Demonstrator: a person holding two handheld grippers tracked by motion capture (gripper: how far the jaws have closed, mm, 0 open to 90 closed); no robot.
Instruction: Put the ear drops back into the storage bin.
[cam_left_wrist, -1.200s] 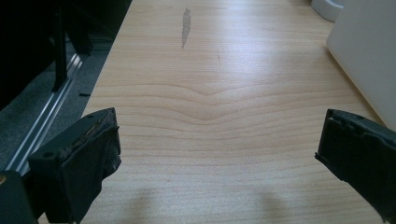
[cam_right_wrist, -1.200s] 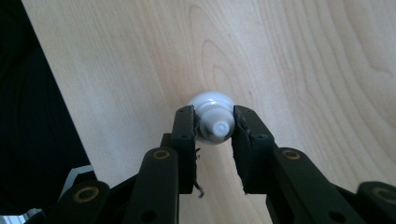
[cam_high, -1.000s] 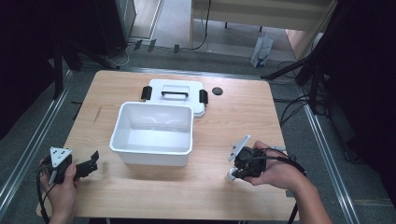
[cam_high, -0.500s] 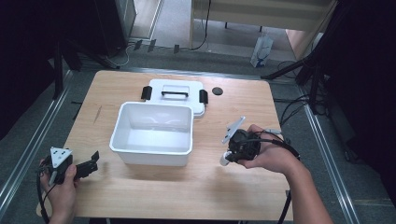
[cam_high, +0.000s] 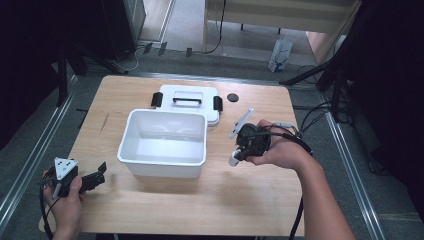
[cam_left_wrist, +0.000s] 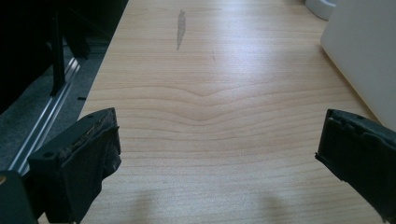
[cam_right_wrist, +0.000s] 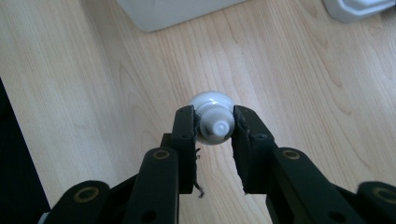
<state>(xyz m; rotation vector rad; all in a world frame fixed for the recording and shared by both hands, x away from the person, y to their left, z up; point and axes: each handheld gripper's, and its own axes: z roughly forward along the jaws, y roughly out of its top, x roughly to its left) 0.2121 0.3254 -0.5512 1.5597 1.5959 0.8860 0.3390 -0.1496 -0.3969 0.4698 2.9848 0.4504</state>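
A light wooden table (cam_high: 240, 200) carries an open white bin (cam_high: 164, 142) at its middle, with the bin's lid (cam_high: 187, 100) (black handle and clips) lying flat just behind it. Right of the bin, the right gripper (cam_right_wrist: 214, 126) is lifted above the wood, jaws pinched on a small white capped tube (cam_right_wrist: 212, 122). Near the table's front left corner, the left gripper (cam_left_wrist: 217, 140) rests low, jaws spread wide around nothing.

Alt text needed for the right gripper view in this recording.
The right gripper is shut on a small white capped tube, seen end-on above a light wooden table. A white bin's wall shows along the top.
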